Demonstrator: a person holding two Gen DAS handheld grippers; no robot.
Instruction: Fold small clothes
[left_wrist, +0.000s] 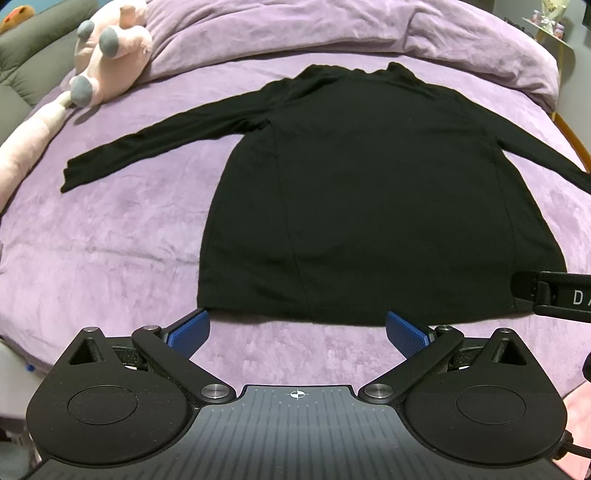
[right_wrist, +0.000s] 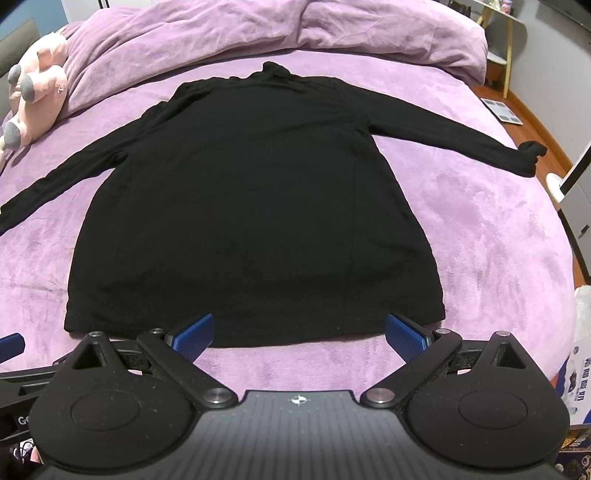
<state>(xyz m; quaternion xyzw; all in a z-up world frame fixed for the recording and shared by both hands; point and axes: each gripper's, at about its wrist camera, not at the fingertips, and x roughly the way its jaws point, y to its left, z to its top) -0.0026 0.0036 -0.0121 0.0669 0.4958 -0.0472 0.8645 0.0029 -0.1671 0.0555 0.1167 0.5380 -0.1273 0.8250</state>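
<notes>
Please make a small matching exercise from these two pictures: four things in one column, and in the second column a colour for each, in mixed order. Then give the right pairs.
Things:
1. shirt
2. blanket
3. plush toy
4. pads of the right tongs

Colours:
A. blue
B. pink with grey feet
C. black
D. purple

Pairs: 1-C, 2-D, 3-B, 4-A

The shirt lies flat on the blanket with both sleeves spread out, and the toy rests at the far left.
</notes>
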